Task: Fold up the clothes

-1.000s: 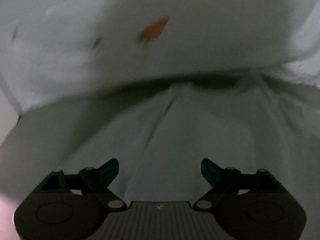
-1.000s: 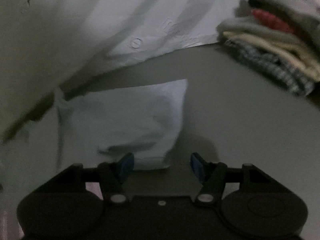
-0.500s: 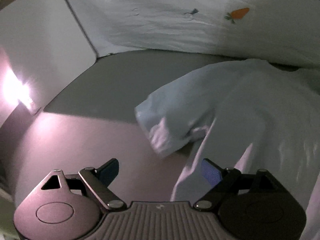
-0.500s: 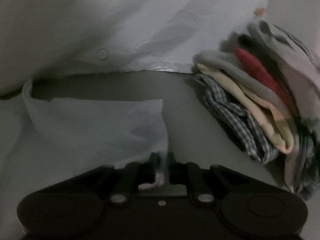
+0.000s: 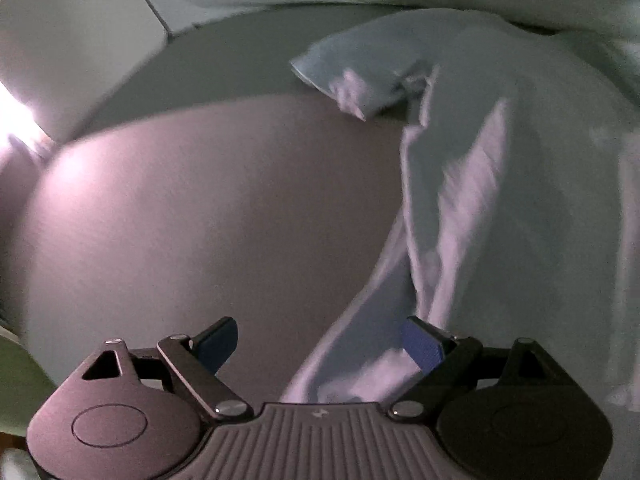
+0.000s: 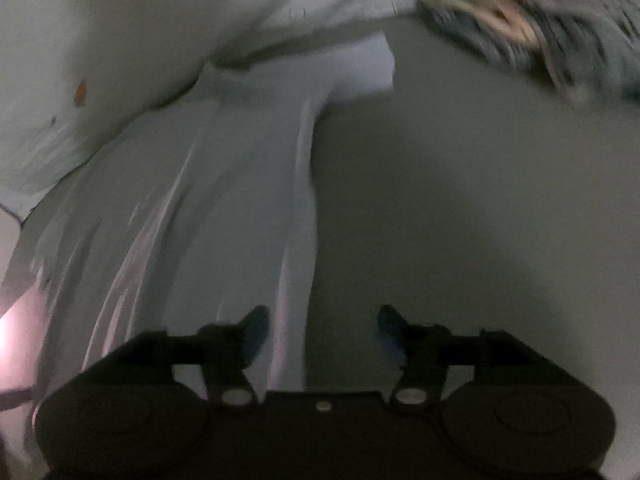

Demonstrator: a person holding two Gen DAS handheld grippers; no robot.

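A pale blue T-shirt (image 5: 520, 200) lies spread on the grey bed surface (image 5: 200, 220). Its short sleeve (image 5: 360, 72) sticks out at the far end. My left gripper (image 5: 320, 348) is open over the shirt's left edge; a fold of the hem lies loose by the right finger (image 5: 424, 348). In the blurred right wrist view the same shirt (image 6: 240, 200) runs away from me, its other sleeve (image 6: 360, 68) far off. The right gripper (image 6: 320, 324) has its jaws opening; the shirt's right edge passes between them beside the left finger (image 6: 252, 328), unpinched.
A pile of folded clothes (image 6: 520, 28), checked, cream and red, sits at the far right. White bedding with a carrot print (image 6: 80, 92) bunches behind the shirt. A white panel (image 5: 80, 40) and a bright light (image 5: 16, 128) are at the left.
The left gripper swung from over the cloth to the shirt's left edge, still open. The right gripper shut on the sleeve's edge half a second ago, then opened and drew back along the shirt.
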